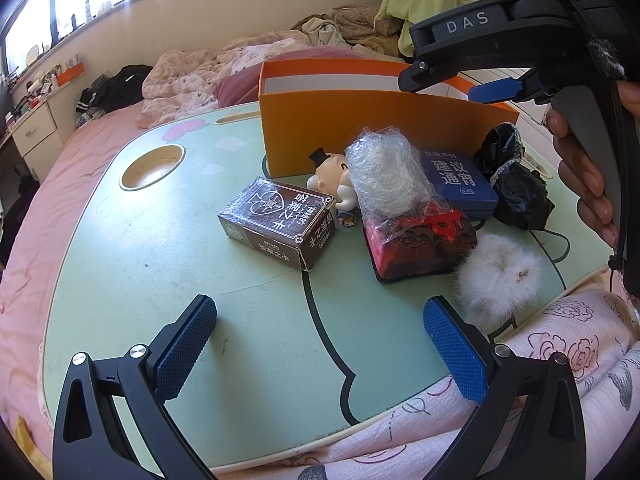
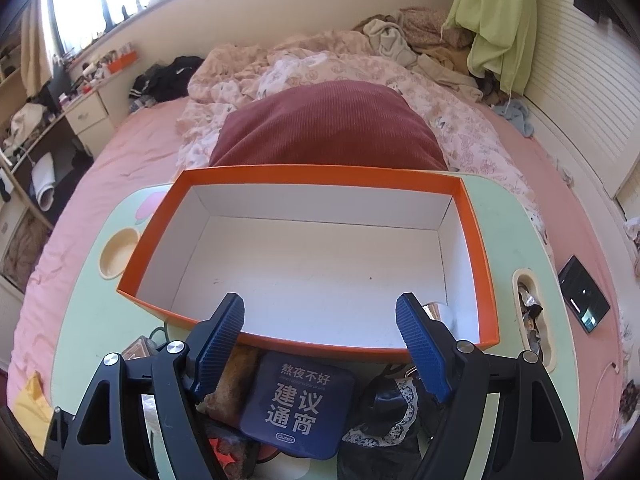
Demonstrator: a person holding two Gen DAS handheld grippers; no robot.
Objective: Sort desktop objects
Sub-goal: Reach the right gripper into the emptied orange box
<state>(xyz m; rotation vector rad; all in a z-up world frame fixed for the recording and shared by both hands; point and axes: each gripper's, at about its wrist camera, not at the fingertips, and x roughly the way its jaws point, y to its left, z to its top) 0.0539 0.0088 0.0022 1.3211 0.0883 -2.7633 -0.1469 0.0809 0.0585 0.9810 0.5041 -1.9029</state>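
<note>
Left gripper (image 1: pixel 320 344): jaws spread wide, nothing held (bare table (image 1: pixel 120 264) between them). Right gripper (image 2: pixel 320 334): jaws spread, nothing pinched, poised at orange box (image 2: pixel 480 240) near rim.

An open orange box (image 2: pixel 476 240) with a white inside stood at the middle of the right wrist view. Below its near wall in the left wrist view lay a brown card box (image 1: pixel 280 222) flat, a toy figure (image 1: pixel 334 178), a crinkled plastic bag (image 1: pixel 384 172), a red packet (image 1: pixel 424 244), a blue tin (image 1: pixel 460 180), black lace cloth (image 1: pixel 516 184) and a white fluffy ball (image 1: pixel 500 276).
</note>
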